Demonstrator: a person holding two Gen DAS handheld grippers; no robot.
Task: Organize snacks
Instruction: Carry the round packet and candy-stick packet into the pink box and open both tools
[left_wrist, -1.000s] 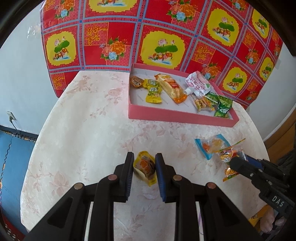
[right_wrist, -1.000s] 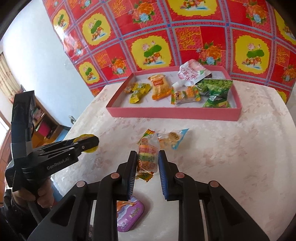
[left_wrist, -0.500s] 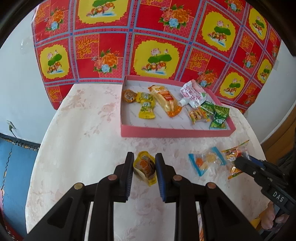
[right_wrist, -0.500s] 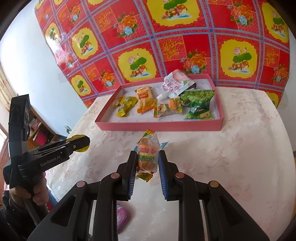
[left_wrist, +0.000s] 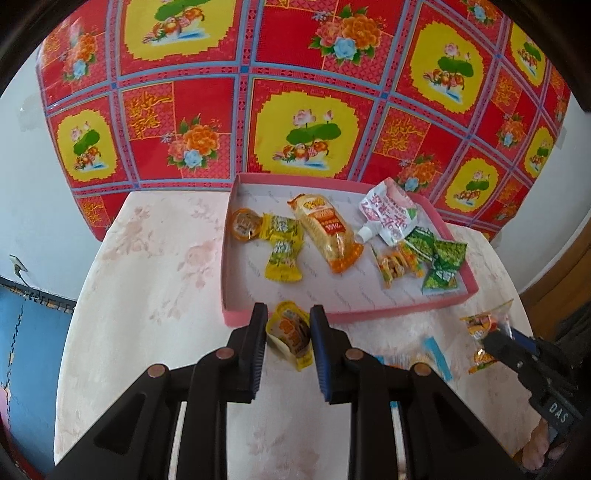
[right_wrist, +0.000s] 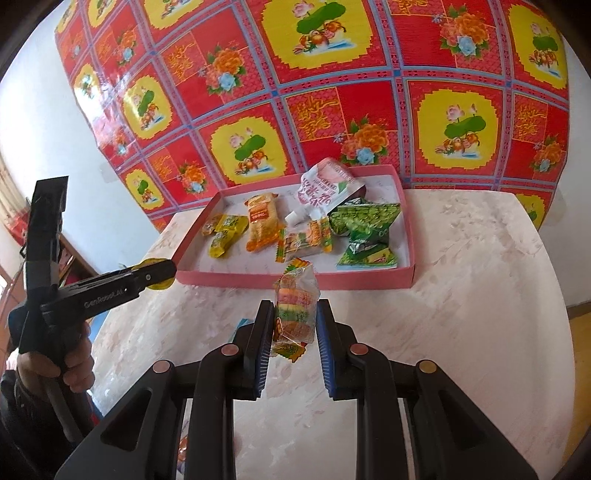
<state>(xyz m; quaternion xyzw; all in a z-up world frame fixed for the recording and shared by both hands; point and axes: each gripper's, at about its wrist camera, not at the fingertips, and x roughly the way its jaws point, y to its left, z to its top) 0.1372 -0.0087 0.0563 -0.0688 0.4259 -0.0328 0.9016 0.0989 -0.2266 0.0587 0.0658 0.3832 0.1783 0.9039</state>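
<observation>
Leftward in the left wrist view, the pale marbled table (left_wrist: 147, 288) lay bare and smooth — a wide open stretch running down to its rounded edge at the lower left. At centre frame the left gripper (left_wrist: 288, 332) was pinched on a small crinkled yellow packet (left_wrist: 290, 330), held just in front of the near wall of the pink tray (left_wrist: 369, 314). Inside that shallow cardboard tray, from left to right, lay a round orange-lidded cup (left_wrist: 243, 225), yellow wrapped sweets (left_wrist: 282, 251), a long orange biscuit pack (left_wrist: 327, 230), a white spouted pouch (left_wrist: 388, 218) and glossy green packets (left_wrist: 439, 262); the tray's near left floor was open. At the right edge the right gripper (left_wrist: 491, 332) showed with its load.

In the right wrist view that gripper (right_wrist: 293, 328) was clamped on a clear packet of coloured sweets (right_wrist: 297, 310), raised before the tray's near rim (right_wrist: 295, 278) — open tabletop spread to the right.
</observation>
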